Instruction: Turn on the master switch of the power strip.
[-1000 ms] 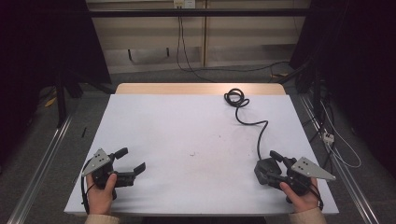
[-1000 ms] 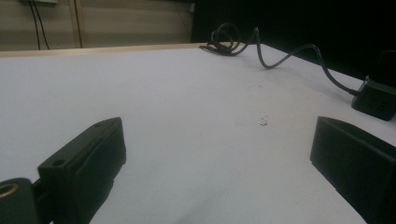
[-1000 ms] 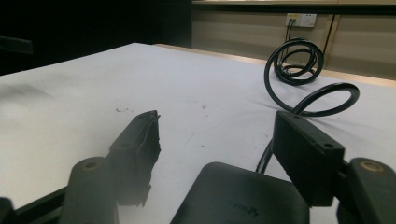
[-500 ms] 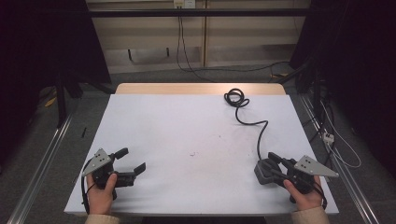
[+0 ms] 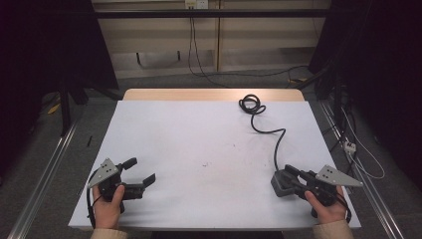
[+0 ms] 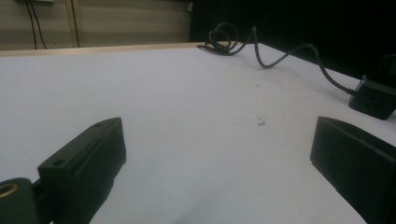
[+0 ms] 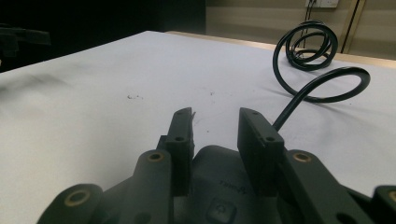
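A white table point(image 5: 209, 149) held a dark grey power adapter point(image 5: 284, 182) near its front right corner, with a black cable point(image 5: 275, 144) running from it toward the far edge and ending in a loose coil point(image 5: 250, 104). The right gripper point(image 5: 293, 180), held in the person's right hand point(image 5: 326, 209), sat low over the adapter; in the right gripper view its 2 jaws stood narrowly apart above the adapter's top point(image 7: 224, 186), one on each side, and whether they pressed on its sides could not be told. The left gripper point(image 5: 140, 174), held in the left hand point(image 5: 107, 204), rested near the front left corner with its 2 jaws spread wide and nothing between them. In the left gripper view the adapter point(image 6: 373, 98) lay well apart across the bare tabletop, and a few small dark specks point(image 6: 261, 121) marked the white surface between the 2 grippers.
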`<state>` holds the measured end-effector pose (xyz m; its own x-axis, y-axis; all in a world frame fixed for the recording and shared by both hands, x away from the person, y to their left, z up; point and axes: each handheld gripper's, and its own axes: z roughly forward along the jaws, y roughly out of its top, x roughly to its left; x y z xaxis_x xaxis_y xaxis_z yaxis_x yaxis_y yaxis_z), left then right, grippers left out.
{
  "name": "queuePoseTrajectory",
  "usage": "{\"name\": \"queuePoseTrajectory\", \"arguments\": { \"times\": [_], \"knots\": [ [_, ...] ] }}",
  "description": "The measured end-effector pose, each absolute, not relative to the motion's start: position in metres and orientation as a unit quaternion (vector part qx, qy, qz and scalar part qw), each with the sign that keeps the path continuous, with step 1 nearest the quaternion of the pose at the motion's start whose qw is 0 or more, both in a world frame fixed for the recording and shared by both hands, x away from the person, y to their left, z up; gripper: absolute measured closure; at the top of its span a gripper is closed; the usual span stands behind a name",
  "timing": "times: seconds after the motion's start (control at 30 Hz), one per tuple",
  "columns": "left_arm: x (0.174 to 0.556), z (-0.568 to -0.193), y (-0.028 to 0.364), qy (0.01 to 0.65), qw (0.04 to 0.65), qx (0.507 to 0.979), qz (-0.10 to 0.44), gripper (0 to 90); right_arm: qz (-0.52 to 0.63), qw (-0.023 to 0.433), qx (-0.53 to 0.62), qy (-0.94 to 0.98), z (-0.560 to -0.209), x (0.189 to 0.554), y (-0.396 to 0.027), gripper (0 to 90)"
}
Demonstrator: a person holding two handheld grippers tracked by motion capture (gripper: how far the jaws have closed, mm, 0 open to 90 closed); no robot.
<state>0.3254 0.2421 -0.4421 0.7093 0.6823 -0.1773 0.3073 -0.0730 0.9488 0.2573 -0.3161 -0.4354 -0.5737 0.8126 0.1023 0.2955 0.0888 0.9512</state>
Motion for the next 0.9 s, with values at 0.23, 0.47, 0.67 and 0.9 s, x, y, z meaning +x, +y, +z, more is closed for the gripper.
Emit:
{"name": "queuePoseTrajectory", "arguments": {
  "times": [0.23, 0.47, 0.67, 0.9],
  "knots": [
    [0.3254, -0.4420, 0.2416, 0.346, 0.585, 0.716, 0.159, 3.0, 0.549, 0.232, 0.399, 0.697, -0.4344, 0.2569, -0.3185, 68.3],
    [0.3252, -0.4419, 0.2412, 0.345, 0.586, 0.717, 0.156, 3.0, 0.550, 0.222, 0.400, 0.699, -0.4340, 0.2571, -0.3195, 72.2],
    [0.3251, -0.4418, 0.2413, 0.346, 0.586, 0.716, 0.156, 3.1, 0.551, 0.214, 0.403, 0.698, -0.4340, 0.2575, -0.3234, 75.6],
    [0.3250, -0.4416, 0.2413, 0.345, 0.587, 0.716, 0.156, 3.1, 0.552, 0.207, 0.401, 0.701, -0.4339, 0.2570, -0.3255, 78.7]
  ]
}}
